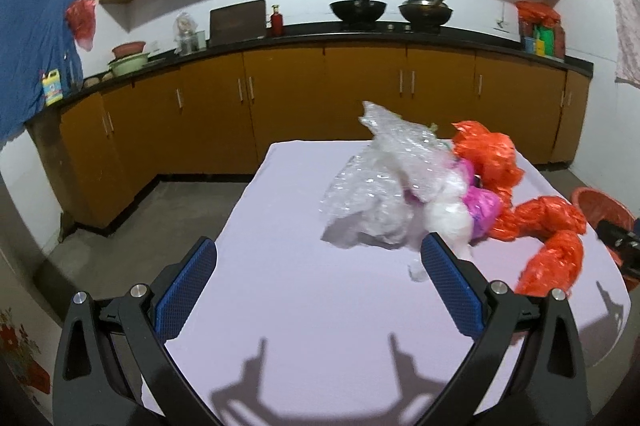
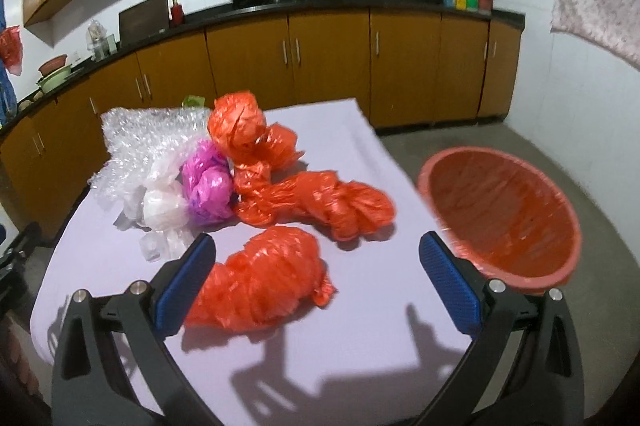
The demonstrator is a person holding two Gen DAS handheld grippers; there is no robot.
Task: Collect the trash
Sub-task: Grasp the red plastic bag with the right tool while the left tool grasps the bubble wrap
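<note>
Both grippers are spread wide and hold nothing; the left gripper and right gripper have ribbed blue pads. The trash lies bunched on the smooth lilac tablecloth: crinkled bubble wrap, a knotted pink bag, and twisted glossy orange bags, one nearest the right gripper. A round red basket stands beside the table.

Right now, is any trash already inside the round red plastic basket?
No, the round red plastic basket beside the table shows only its bare inside.
</note>
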